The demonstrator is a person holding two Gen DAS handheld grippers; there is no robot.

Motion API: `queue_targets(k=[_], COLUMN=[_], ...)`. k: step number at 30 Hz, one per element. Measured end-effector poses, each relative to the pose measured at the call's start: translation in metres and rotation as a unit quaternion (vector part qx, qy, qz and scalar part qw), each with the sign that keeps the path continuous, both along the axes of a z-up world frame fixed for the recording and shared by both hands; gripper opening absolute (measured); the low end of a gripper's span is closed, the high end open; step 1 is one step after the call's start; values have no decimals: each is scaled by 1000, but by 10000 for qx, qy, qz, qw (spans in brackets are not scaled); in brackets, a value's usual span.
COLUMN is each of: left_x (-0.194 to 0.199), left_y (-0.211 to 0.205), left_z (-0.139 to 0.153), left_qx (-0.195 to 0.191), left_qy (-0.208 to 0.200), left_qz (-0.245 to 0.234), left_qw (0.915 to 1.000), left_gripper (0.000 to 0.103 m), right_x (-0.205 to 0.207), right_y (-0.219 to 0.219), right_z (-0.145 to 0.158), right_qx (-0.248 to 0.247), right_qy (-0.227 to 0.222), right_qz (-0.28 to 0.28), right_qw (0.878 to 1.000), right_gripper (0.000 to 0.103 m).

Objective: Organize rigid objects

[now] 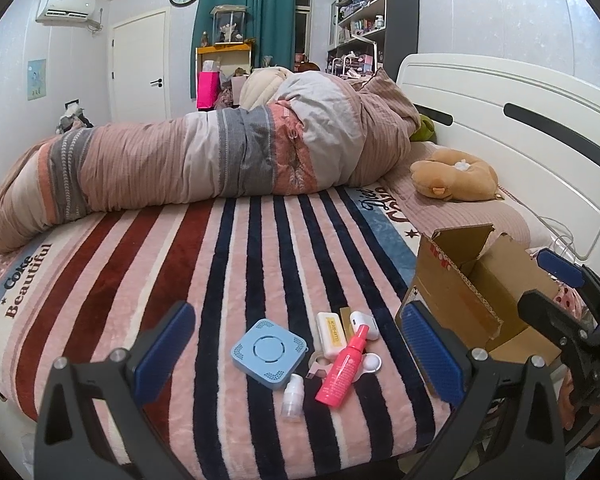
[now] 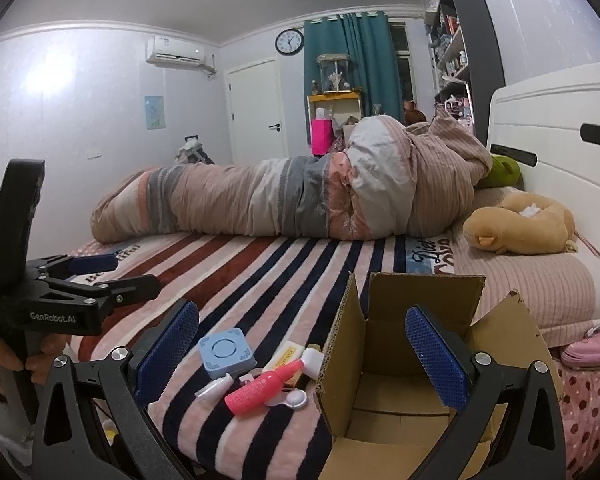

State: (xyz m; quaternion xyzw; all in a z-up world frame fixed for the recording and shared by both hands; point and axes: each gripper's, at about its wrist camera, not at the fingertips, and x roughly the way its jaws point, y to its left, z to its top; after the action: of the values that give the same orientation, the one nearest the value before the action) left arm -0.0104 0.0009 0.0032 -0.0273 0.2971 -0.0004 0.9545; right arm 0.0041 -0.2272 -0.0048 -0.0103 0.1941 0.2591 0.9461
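Small toiletries lie clustered on the striped blanket [image 1: 140,264], beside an open cardboard box [image 2: 384,340].

Both tools are spread wide and grasp nothing: the left gripper [image 1: 296,354] hangs just above the pile, the right gripper [image 2: 300,354] straddles the box's near left wall, one finger over the blanket and one over the box's inside. Nearest in the pile lies a small clear bottle [image 1: 293,398], then a pink spray bottle [image 1: 342,364] resting across a white spoon-like piece [image 1: 370,363] that it partly hides. A blue square case [image 1: 269,353] sits left of them, and a cream bar [image 1: 331,334] and a white capped item [image 1: 365,324] behind. The box's floor is cut off below. Farther back lie a rolled quilt [image 1: 204,160] and a tan plush toy [image 1: 454,176].
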Motion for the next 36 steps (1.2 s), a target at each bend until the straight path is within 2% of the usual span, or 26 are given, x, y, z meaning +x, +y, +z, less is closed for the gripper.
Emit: queue_targets(k=[36], left_x=[-6], left_y=[-1], left_z=[3], left_qx=[-40], left_qy=[-22], left_qz=[19], left_qw=[10000], left_gripper=[103], right_x=[-1], right_y=[1], right_z=[-1], right_qx=[81], right_qy=[81], right_qz=[-25], right_qw=[9999], right_gripper=[103])
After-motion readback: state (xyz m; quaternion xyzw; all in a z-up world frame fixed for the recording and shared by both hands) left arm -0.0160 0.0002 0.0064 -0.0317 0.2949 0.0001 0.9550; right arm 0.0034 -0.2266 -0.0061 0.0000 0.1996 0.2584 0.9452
